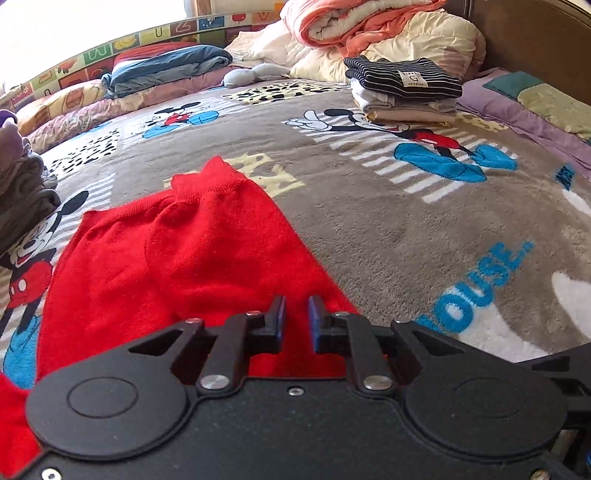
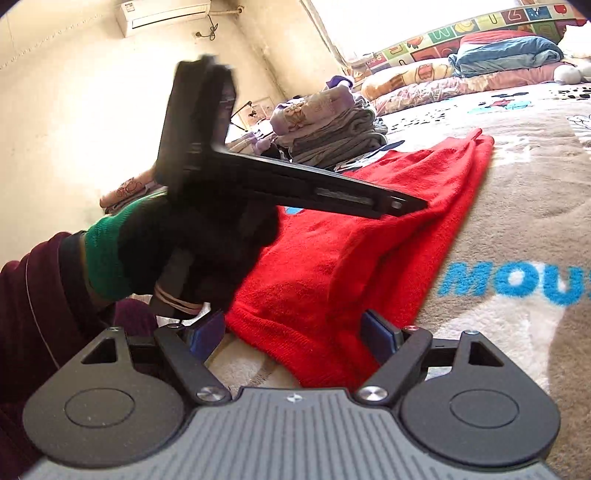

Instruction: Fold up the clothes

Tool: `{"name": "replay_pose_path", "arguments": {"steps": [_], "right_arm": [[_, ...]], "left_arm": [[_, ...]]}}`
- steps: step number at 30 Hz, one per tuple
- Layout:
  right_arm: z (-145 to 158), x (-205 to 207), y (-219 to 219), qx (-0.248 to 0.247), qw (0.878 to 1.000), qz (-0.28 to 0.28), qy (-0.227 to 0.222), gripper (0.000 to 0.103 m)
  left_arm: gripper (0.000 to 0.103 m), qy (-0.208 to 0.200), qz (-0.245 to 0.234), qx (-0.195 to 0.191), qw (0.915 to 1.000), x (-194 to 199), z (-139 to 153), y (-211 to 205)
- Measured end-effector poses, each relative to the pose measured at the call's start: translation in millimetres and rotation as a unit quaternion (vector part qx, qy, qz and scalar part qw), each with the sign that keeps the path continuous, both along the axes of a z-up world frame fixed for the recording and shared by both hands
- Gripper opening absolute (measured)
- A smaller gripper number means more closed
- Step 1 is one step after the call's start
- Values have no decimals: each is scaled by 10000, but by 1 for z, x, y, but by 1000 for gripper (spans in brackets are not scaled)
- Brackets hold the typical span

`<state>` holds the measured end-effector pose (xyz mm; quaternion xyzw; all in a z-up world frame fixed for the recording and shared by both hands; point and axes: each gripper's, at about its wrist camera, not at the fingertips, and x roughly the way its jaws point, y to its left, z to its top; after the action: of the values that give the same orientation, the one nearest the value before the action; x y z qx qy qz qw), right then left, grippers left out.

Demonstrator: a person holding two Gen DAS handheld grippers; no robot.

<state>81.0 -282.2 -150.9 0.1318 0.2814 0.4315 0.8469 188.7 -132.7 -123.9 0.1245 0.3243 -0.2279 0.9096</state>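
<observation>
We see the red sweater (image 1: 177,258) lying flat on the bed's cartoon blanket (image 1: 369,206). The left tongs (image 1: 296,314) hover above its near edge, jaws narrowly parted, holding nothing. The right tongs (image 2: 295,326) stand wide open astride the sweater's hem. A folded stack (image 1: 402,92) sits well apart.

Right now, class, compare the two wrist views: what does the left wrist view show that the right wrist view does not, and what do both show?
Only the left wrist view shows the stack of folded clothes topped by a striped garment, and the orange quilt behind it. Only the right wrist view shows the air conditioner on the wall, the gloved hand and the left gripper from the side. Both show the red sweater lying on the cartoon blanket, and the grey clothes pile. The right gripper stands open.
</observation>
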Motion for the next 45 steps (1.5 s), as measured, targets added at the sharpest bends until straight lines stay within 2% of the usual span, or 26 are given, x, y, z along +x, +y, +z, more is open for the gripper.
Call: {"name": "replay_pose_path", "arguments": {"steps": [5,9,11,13,14,17,20,23,25,27,30,32,35,40,42,43,45], "right_arm": [[5,-10,0,-81,9998,-171,-69,81],[14,-29,-7,-373,9989,-138,-252,80],[15,-34,-7,-588,9976,-109,-342,80],[15,-35,-11,-647,9973,-115,-321,79],[16,-35,-15,-634,9975,-148,-284,77],[16,-32,-35,-370,9986,-354,91,77],[20,-37,-58,94,9959,-865,229,76],[20,-38,-69,445,9901,-1315,226,70],[18,-31,-65,460,9875,-1493,205,65],[15,-23,-58,396,9855,-1645,160,64],[17,-15,-44,315,9815,-1888,-16,62],[20,-11,-34,273,9791,-2007,-208,60],[24,-6,-19,177,9763,-2106,-474,53],[23,3,10,-219,9763,-2016,-761,49],[19,6,21,-397,9774,-1925,-779,49],[16,9,26,-516,9777,-1889,-756,48],[2,19,35,-979,9755,-1929,-396,47]], "left_arm": [[12,-182,-3,-436,9989,-33,16,27],[12,-128,-73,-783,9968,-62,14,45],[12,-77,-167,-840,9963,-67,7,41],[12,-60,-283,-619,9977,-66,-8,29],[12,-70,-334,-459,9984,-65,-16,24],[12,-127,-257,-686,9972,-70,-12,29],[12,-329,-442,-770,9955,-84,-4,37],[11,-268,-398,-811,9956,-86,-13,36],[11,-219,-333,-835,9957,-82,-22,35],[11,-188,-315,-990,9944,-84,-15,39],[11,-397,-409,-997,9934,-94,-2,44],[11,-315,-403,-1075,9929,-96,2,54],[11,-239,-285,-1182,9923,-98,4,73],[13,-121,217,-1676,9855,-96,9,122],[20,-67,482,-1916,9803,-95,10,146],[21,-50,649,-2071,9761,-95,11,160],[22,-15,987,-2381,9662,-93,13,186]]}}
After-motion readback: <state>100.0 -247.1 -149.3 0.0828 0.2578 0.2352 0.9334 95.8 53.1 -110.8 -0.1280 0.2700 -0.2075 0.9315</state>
